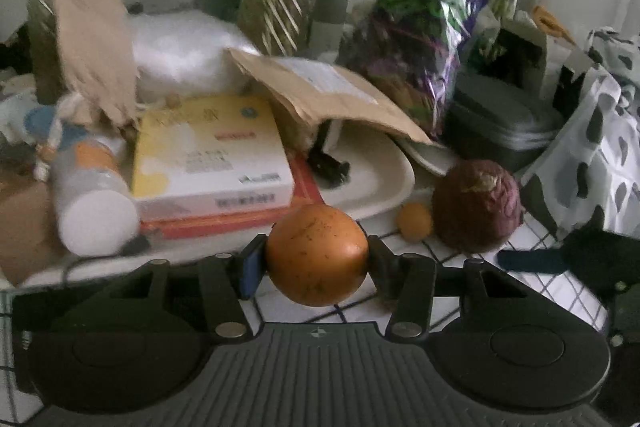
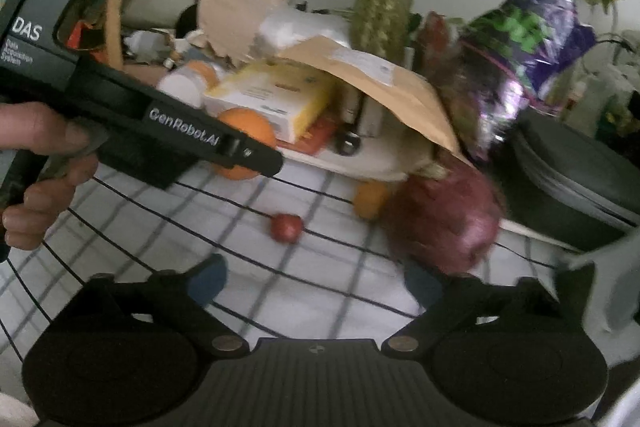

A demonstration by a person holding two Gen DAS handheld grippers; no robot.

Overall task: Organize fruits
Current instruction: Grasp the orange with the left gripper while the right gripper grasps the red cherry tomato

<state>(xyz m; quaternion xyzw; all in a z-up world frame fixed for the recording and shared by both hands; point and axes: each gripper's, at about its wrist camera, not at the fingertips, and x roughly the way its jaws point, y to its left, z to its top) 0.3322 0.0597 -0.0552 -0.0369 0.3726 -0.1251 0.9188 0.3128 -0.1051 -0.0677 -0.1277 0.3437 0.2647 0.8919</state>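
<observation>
**Orange pinched, big purple fruit next**

Left wrist view: left gripper (image 1: 318, 263) closed on the orange (image 1: 317, 255), pads pressing both its sides, just above the checked bench (image 1: 460, 263). Beyond it, a small orange fruit (image 1: 414, 221) touching or just beside the big purple fruit (image 1: 478, 205), near the rim of a white tray (image 1: 384, 187) piled with a yellow box (image 1: 208, 155) and a brown envelope (image 1: 320, 95).

Right wrist view: right gripper (image 2: 316, 283) open wide, nothing between the pads, purple fruit (image 2: 444, 223) just ahead of the right finger. Small red fruit (image 2: 286, 227) alone on the bench. Left hand (image 2: 40, 163) on its handle.

Risks: round orange slipping out of a narrow pinch; purple fruit possibly too broad, likely to roll and knock the small fruit aside.
</observation>
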